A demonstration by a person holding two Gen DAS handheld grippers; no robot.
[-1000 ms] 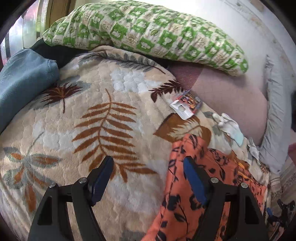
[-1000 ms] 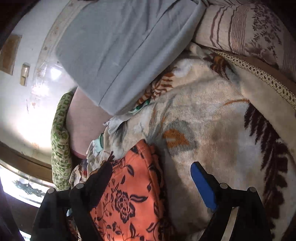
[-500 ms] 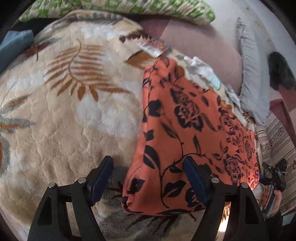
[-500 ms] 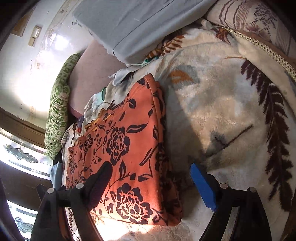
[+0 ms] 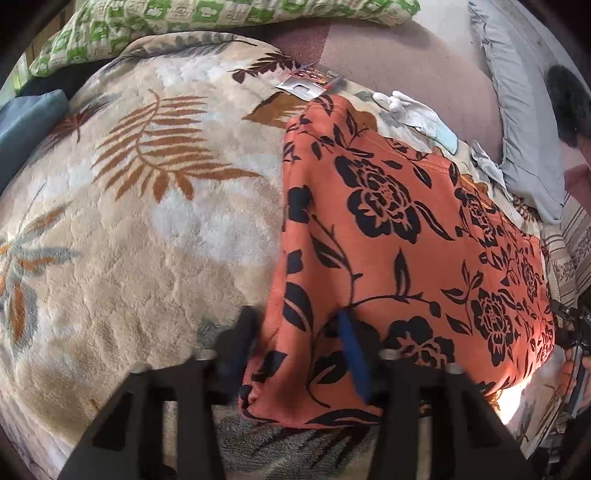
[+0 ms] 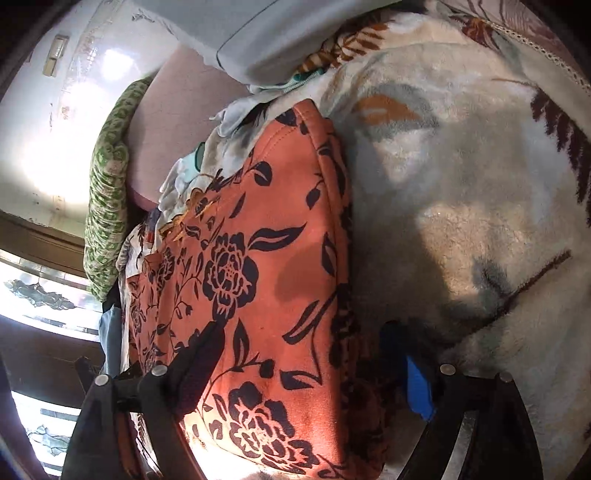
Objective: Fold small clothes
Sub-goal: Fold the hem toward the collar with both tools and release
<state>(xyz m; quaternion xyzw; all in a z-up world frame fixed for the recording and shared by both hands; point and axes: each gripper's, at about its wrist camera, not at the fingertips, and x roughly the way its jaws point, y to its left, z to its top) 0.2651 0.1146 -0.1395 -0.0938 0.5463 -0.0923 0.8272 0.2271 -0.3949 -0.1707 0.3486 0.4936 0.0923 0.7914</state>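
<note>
An orange garment with a black flower print (image 5: 399, 236) lies flat on a fleece leaf-pattern blanket (image 5: 155, 221). My left gripper (image 5: 295, 332) is open and straddles the garment's near left corner, one finger on each side of its edge. In the right wrist view the same garment (image 6: 258, 258) fills the middle. My right gripper (image 6: 299, 354) is open and straddles its near right corner, the left finger over the cloth and the blue pad (image 6: 413, 376) beside the edge. Neither gripper holds cloth.
A green checked pillow (image 5: 221, 18) and a pink one (image 5: 406, 66) lie at the back. A grey pillow (image 5: 524, 129) is at the far right. White gloves (image 5: 413, 110) and a small packet (image 5: 306, 81) lie beyond the garment. Blue cloth (image 5: 26, 122) sits far left.
Both grippers have moved back toward the garment's near edge and lowered over its two near corners. The left gripper's fingers have narrowed around the corner. The garment lies unchanged.
</note>
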